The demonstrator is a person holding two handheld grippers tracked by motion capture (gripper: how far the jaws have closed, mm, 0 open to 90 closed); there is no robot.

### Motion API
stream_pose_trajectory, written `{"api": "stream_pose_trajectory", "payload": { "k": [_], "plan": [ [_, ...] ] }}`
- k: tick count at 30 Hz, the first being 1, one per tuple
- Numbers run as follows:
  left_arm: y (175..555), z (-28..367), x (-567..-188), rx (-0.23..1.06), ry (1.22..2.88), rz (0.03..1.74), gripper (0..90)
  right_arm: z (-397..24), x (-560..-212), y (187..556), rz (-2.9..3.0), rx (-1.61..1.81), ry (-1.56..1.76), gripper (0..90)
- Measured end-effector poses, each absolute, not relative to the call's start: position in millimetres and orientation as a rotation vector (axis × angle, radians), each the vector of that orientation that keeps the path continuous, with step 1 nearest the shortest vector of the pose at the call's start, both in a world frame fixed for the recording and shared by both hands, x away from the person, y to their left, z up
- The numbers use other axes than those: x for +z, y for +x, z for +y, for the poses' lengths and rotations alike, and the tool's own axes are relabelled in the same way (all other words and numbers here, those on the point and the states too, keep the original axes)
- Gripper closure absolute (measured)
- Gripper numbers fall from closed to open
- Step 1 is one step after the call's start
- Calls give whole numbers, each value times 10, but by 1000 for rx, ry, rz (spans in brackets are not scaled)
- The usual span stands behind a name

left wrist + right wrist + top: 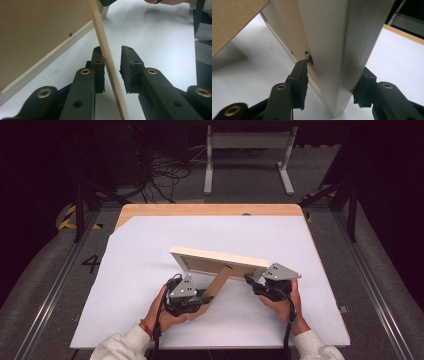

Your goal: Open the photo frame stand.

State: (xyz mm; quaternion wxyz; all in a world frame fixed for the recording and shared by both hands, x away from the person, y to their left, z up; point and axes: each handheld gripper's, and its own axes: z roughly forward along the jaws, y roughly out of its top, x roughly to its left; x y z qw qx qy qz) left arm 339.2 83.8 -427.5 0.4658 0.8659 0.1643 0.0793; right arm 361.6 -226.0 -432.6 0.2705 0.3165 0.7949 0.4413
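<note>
Left claw [204, 298]: held in the person's left hand [165, 312] near the bench's front edge, left of centre. Its jaws stand slightly spread around the thin fibreboard easel strut [218, 283] of the picture frame; one pad [98, 65] touches the strut, the other stands just apart from it.

Picture frame [220, 257]: pale wood, standing on its long edge near the middle of the bench [150, 240], back turned toward the person, strut slanting down toward the front edge onto the white sheet.

Right claw [250, 281]: held in the person's right hand [282, 305], right of centre near the front edge. Its jaws pinch the frame's right-hand end, one pad [300, 77] on the back face, the other on the outer side.
</note>
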Motion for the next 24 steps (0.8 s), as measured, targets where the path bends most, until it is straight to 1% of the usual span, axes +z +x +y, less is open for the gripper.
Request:
{"api": "stream_pose_trajectory", "payload": {
  "k": [18, 24],
  "plan": [
    [3372, 832, -4303, 217, 2144, 409, 691, -2259, -4344, 3604, 2122, 1195, 872, 513],
    [3341, 883, -4277, 237, 2167, 386, 674, -2269, -4339, 3593, 2121, 1204, 884, 510]
  ]
}}
